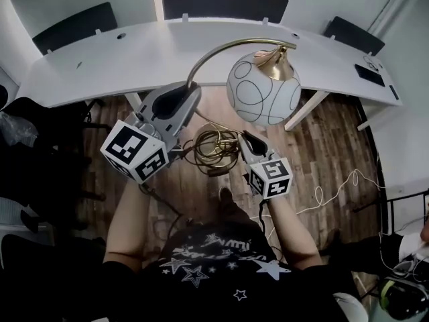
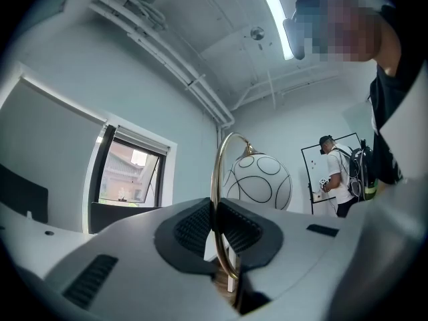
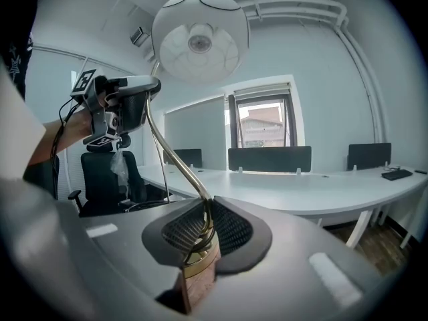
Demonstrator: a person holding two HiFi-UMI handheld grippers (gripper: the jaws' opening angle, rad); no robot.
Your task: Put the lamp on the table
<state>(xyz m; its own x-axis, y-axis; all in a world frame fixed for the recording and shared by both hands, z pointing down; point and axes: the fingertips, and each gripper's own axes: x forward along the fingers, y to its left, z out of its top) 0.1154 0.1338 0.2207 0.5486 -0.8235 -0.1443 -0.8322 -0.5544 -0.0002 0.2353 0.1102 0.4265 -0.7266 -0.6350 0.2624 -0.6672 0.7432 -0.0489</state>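
The lamp has a white globe shade [image 1: 263, 89] with thin black rings, a curved brass neck [image 1: 213, 51] and a wooden base [image 3: 197, 281]. I hold it in the air over the wood floor, just short of the white curved table [image 1: 134, 62]. My left gripper [image 1: 179, 104] is shut on the brass neck [image 2: 215, 192], with the shade [image 2: 258, 182] beyond it. Lower down, my right gripper [image 1: 250, 141] is shut on the lamp's stem [image 3: 200, 229] just above the base. Its view shows the shade [image 3: 199, 35] overhead and the left gripper [image 3: 127, 105] on the neck. The lamp's cord [image 1: 216, 146] hangs coiled below.
Dark chairs [image 1: 224, 4] stand behind the table, and a black flat device [image 1: 369, 74] lies at its right end. A black office chair [image 3: 100, 179] is on the left. Cables [image 1: 335, 190] trail on the floor at the right. A person [image 2: 338, 172] stands at a whiteboard.
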